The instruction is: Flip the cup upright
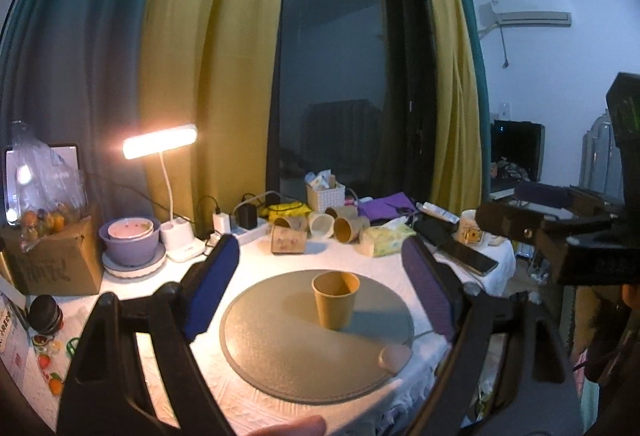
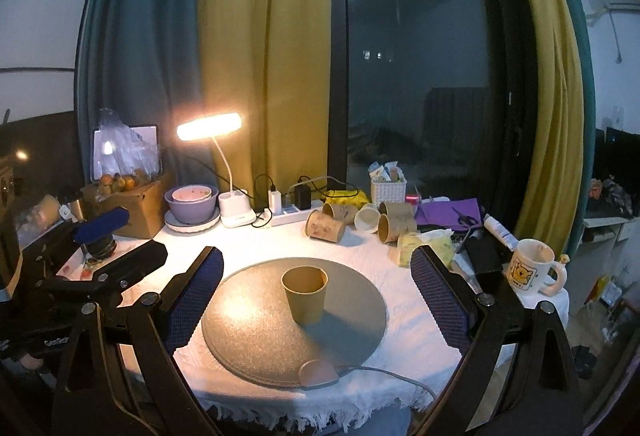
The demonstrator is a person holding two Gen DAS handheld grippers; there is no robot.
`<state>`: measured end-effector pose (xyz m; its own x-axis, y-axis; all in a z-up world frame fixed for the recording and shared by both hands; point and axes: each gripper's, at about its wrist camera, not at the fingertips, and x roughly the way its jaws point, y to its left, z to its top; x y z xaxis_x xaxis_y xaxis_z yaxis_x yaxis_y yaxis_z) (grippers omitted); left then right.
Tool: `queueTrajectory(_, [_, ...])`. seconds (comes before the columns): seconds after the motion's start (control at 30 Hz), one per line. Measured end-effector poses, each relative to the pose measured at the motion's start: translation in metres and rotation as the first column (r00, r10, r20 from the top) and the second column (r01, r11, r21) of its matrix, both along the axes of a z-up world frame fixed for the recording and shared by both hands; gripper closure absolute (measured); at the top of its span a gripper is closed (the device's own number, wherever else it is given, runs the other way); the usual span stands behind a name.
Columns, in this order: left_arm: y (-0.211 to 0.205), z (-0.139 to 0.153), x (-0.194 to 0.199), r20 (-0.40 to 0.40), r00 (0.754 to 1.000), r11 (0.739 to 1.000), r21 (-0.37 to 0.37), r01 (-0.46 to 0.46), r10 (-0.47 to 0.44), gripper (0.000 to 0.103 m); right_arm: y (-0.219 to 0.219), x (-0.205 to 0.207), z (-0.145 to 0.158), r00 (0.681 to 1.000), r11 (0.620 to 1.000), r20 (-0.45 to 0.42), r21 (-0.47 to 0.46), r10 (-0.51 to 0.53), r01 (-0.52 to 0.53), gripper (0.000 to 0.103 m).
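Cup [image 1: 335,300] stands upright, mouth up, on round grey mat [image 1: 280,352], mid-bench [image 1: 132,316], slightly toward far side of mat. Flip looks done, by my read. Left gripper [image 1: 322,292] fingers wide apart, holding nothing, cup framed between them but not touched. Right gripper [image 2: 316,300] same: spread wide, empty, back from cup. Step in hand, likely: clear out. Do it well = pull both straight back w/o brushing rim; paper cup prob. light, tips easily. Spare cups [image 2: 360,220] lie far side, near lamp [image 2: 234,195]; avoid.

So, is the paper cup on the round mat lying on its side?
No, the paper cup stands upright on the round mat with its open mouth facing up.
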<state>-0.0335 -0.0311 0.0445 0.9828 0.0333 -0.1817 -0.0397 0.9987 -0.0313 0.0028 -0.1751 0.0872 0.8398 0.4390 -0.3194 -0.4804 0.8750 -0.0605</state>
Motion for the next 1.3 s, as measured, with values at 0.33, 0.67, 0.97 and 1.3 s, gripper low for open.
queueTrajectory(0.33, [0.0070,0.0019,-0.0035,0.015,1.000,1.000,-0.024,-0.019,0.019,0.009,0.0002,-0.0039,0.0026,1.000,1.000,0.008,0.000,0.002,-0.002,0.006])
queueTrajectory(0.67, [0.0035,0.0011,-0.0025,0.004,1.000,1.000,-0.017,-0.008,0.008,0.008,0.0000,-0.0033,0.0027,1.000,1.000,0.008,0.001,0.003,-0.004,0.006])
queueTrajectory(0.97, [0.0038,0.0012,-0.0029,0.002,1.000,1.000,-0.018,-0.006,0.006,0.008,-0.0001,-0.0031,0.0030,1.000,1.000,0.007,0.001,0.003,-0.003,0.006])
queueTrajectory(1.3, [-0.0016,-0.0018,-0.0019,-0.002,1.000,1.000,-0.016,0.003,-0.003,0.008,0.0039,-0.0057,-0.0006,1.000,1.000,-0.001,-0.001,0.011,-0.011,0.006])
